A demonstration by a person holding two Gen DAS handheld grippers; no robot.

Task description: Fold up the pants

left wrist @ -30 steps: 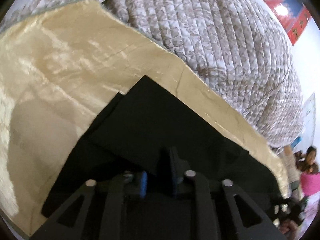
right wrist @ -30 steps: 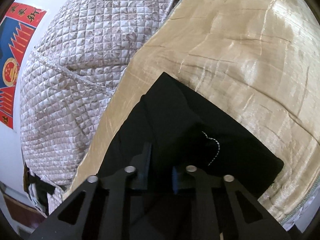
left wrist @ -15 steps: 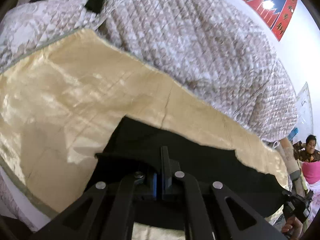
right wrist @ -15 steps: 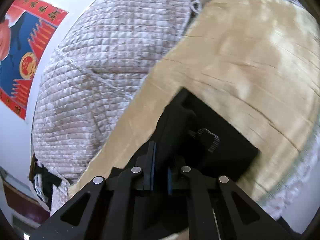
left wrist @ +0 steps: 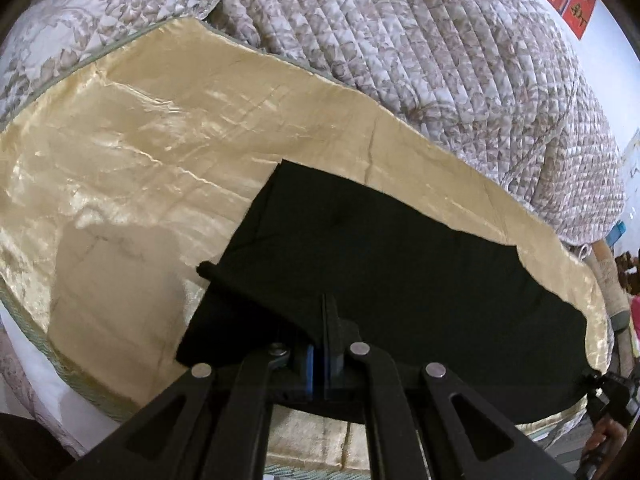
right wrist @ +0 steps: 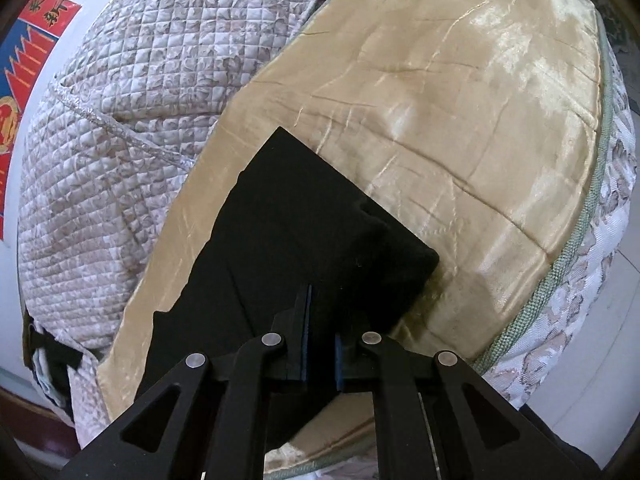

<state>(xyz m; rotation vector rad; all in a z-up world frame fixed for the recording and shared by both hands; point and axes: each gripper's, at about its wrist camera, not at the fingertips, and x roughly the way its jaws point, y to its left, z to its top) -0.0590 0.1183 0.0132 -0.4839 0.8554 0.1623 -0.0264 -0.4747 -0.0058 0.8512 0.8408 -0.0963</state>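
The left tool [left wrist: 325, 322] is pinched tight on the near edge of the black pants [left wrist: 400, 280]. The right tool [right wrist: 320, 312] is pinched nearly closed on black cloth of the same pants [right wrist: 304, 232] too.

The pants lie on a shiny gold cloth [left wrist: 160, 160] spread over a bed. The gold cloth has many small creases and bright spots of light. A green cord edge [right wrist: 560, 272] runs along its rim. Behind it is a puffy quilt [left wrist: 400, 40] with grey and white squares and a leafy print. A white wall stands past the quilt. On the wall hangs a red and blue poster [right wrist: 28, 60] with yellow signs on it, too small and bent to read. In the left view, far to the right, a person's hand [left wrist: 604, 436] grips another black tool part.

In the left view the pants make a long dark band. The long way runs from the near left to the far right side, along the gold cloth. A folded layer sticks up with one corner pointing away. In the right view the folded pants point away like a wedge, with the corner toward the quilt.
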